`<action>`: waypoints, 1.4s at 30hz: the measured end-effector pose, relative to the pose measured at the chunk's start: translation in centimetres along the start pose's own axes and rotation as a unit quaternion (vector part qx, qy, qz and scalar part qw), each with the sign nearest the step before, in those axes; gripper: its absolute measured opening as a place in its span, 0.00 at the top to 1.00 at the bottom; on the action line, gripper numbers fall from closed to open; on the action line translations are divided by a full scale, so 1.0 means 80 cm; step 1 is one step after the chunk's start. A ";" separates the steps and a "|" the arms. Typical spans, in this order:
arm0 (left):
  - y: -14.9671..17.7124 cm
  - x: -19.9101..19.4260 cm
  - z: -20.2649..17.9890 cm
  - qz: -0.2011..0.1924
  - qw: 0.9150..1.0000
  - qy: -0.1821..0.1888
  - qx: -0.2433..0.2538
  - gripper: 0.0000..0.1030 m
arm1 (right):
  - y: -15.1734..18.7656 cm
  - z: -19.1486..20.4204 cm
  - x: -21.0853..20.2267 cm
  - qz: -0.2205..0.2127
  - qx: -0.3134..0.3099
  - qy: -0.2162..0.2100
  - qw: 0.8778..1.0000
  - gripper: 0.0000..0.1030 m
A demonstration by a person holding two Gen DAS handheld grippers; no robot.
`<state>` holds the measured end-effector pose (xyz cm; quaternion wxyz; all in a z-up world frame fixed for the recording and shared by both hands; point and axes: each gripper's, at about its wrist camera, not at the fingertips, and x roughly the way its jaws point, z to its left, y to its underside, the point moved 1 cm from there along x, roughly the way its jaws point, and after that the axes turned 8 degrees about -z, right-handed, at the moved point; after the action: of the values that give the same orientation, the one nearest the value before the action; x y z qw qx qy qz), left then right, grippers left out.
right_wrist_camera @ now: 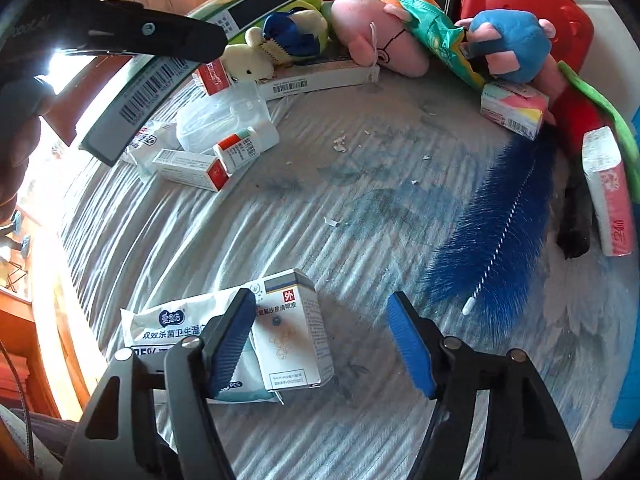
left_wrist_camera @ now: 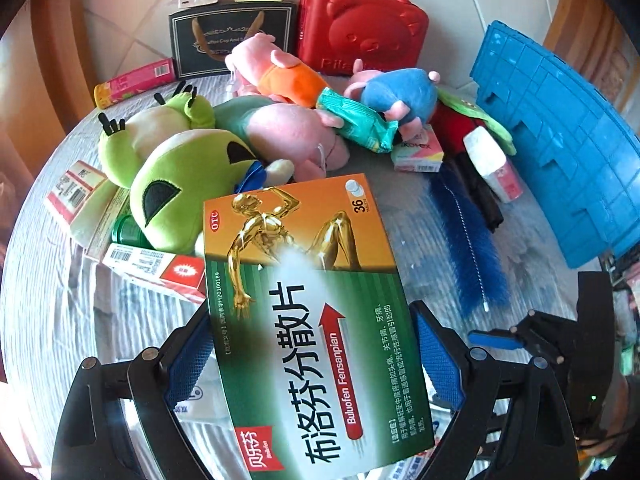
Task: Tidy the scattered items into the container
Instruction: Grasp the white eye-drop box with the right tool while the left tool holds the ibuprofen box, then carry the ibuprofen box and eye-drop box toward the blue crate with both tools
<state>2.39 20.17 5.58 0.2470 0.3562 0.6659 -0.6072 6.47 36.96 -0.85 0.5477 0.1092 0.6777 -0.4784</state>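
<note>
Gripping the ibuprofen box, whose barcoded back only the right view shows.

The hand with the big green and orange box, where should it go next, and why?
Probably swing right toward the blue crate and drop it in. The left gripper already has its jaws shut on the medicine box, lifted off the table, and the crate stands at the table's right edge.

Glossy cardboard medicine box; fuzzy plush green toy; ribbed plastic blue crate; woven cloth covers the desk.
</note>
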 end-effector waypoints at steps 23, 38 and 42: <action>-0.007 -0.011 -0.010 -0.015 1.000 0.009 0.003 0.10 | 0.008 -0.003 -0.005 0.023 0.019 0.001 1.000 0.69; -0.051 -0.050 -0.031 -0.056 0.998 0.018 0.021 0.10 | -0.058 -0.025 -0.084 -0.046 0.032 0.044 0.997 0.69; -0.068 -0.067 -0.036 -0.069 0.997 0.016 0.024 0.10 | -0.080 -0.031 -0.122 -0.073 0.036 0.054 0.995 0.69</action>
<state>1.81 21.99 13.50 0.1852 0.3252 0.6776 -0.6331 4.26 39.26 10.66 0.4698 0.1050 0.6950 -0.5341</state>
